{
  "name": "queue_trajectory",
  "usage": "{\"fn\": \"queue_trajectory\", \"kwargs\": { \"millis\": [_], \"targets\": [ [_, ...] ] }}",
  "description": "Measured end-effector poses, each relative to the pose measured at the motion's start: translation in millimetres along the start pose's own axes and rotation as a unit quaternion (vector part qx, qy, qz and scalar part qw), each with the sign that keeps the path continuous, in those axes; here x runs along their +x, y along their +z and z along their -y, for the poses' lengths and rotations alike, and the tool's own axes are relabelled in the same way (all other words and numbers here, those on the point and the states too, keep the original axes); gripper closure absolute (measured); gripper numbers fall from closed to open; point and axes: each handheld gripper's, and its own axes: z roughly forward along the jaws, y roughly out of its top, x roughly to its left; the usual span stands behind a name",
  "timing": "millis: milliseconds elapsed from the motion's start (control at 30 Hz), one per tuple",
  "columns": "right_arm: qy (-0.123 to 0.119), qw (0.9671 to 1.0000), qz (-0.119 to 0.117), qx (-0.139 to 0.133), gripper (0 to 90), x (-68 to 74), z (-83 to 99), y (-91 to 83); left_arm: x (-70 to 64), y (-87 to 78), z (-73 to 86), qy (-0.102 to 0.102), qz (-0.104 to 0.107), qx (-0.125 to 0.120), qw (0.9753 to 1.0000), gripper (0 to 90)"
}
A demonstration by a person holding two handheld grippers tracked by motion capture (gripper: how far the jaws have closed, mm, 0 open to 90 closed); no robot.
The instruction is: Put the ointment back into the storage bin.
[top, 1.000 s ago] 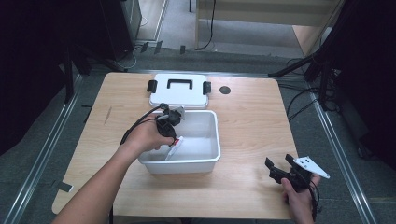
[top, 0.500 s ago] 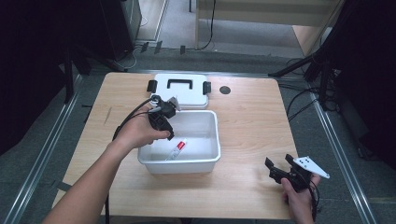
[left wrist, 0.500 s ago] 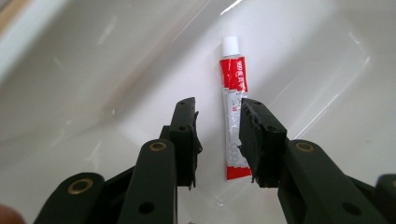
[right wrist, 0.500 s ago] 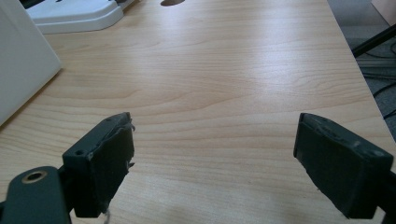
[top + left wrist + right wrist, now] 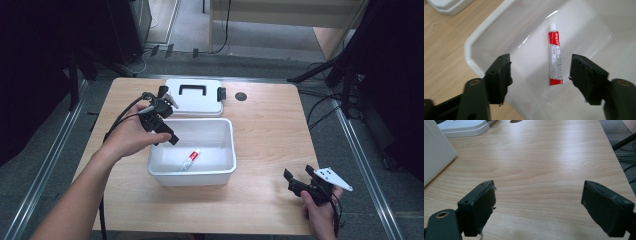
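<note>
A red and white tube [image 5: 190, 159] [image 5: 555, 59] lies flat on the floor of a white plastic bin [image 5: 224, 128] [image 5: 471, 52] at the table's middle. My left gripper [image 5: 162, 127] [image 5: 540, 75] hovers over the bin's left rim, open, with nothing between its jaws; the tube lies below and apart from it. Near the table's front right corner, my right gripper [image 5: 300, 181] [image 5: 539, 207] rests low over bare wood, jaws wide open and empty.
The bin's white lid [image 5: 195, 96] [image 5: 464, 128] with a black handle lies flat behind the bin. A round cable hole [image 5: 241, 96] sits in the tabletop to its right. Cables trail from the left gripper off the table's left side.
My left gripper has risen out of the bin and drawn back toward its left rim, leaving the tube on the bin floor. The right gripper has stayed put.
</note>
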Motion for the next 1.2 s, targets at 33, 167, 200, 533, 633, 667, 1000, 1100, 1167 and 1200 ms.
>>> {"fn": "queue_trajectory", "kwargs": {
  "millis": [33,167,200,533,633,667,1000,1100,1167,1200],
  "targets": [
    [0.0,1.0,0.0,0.0,12.6,0.0,0.0,0.0,1.2,-2.9,1.6,-0.005,-0.001,-0.003,1.0,27.2],
    [-0.001,1.0,0.001,0.0,12.6,0.1,0.0,0.0,8.2,-12.4,10.1,-0.012,-0.001,0.001,0.9999,11.3],
    [-0.001,1.0,0.001,0.0,12.6,0.1,0.0,0.1,10.6,-14.6,12.4,-0.013,-0.001,-0.001,0.9999,9.2],
    [-0.001,1.0,0.001,0.001,12.6,0.3,0.0,0.2,33.0,-13.0,41.1,-0.057,-0.031,-0.013,0.9978,0.0],
    [-0.001,1.0,0.001,0.001,12.6,0.5,-0.1,0.2,39.8,-9.1,50.0,-0.067,-0.029,-0.017,0.9972,0.0],
    [-0.001,1.0,0.001,0.001,12.6,0.5,-0.1,0.2,41.4,-8.1,53.3,-0.074,-0.027,-0.022,0.9966,0.0],
    [-0.001,1.0,0.002,0.003,12.6,0.6,-0.2,0.4,62.0,8.7,92.3,-0.117,-0.02,-0.038,0.9922,0.0],
    [-0.003,1.0,0.003,0.003,12.7,0.6,-0.2,0.6,65.4,13.4,103.7,-0.13,-0.023,-0.048,0.9901,0.0],
    [-0.004,1.0,0.004,0.004,12.7,0.8,-0.2,0.7,67.4,15.7,110.1,-0.136,-0.026,-0.053,0.989,0.0],
    [-0.004,1.0,0.004,0.004,12.7,0.8,-0.3,0.7,68.1,17.1,113.0,-0.138,-0.028,-0.056,0.9884,0.0]
  ]
}}
